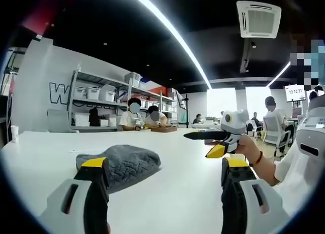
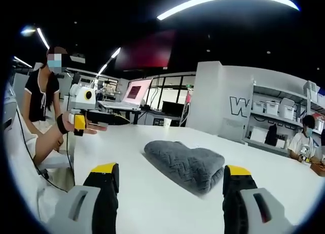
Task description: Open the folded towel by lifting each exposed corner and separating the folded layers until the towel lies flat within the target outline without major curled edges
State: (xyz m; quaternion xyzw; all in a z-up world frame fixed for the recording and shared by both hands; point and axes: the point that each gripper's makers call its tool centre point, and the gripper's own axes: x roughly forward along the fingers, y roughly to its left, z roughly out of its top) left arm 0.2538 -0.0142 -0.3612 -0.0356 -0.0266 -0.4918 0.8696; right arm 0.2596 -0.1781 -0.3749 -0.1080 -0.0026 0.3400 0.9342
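In the left gripper view, the left gripper (image 1: 165,175) stands above the white table (image 1: 177,193) with its jaws wide apart and nothing between them. The grey towel (image 1: 122,164) lies folded on the table, just beyond the left jaw and a little to its side; the gripper does not touch it. At the right of this view the right gripper (image 1: 213,142) comes in, held by a hand (image 1: 246,145), above the table and well apart from the towel. Whether its fingers are apart I cannot tell from here. On the shelves (image 1: 101,99) behind there are white bins (image 1: 94,93); what is in them cannot be seen.

In the right gripper view, the right gripper (image 2: 170,188) has its jaws wide apart and empty. The towel (image 2: 188,165) lies between and beyond them, folded into a thick bundle, not touched. I see no target outline on the table (image 2: 127,142). The left gripper (image 2: 94,123) is at the left, in a hand, near the table edge. More bins (image 2: 277,108) stand on the far shelves (image 2: 284,117), contents hidden.

I judge that unfolding is not begun: this is the approach step. The next move calls for bringing one gripper down to an exposed corner and closing on the top layer only.
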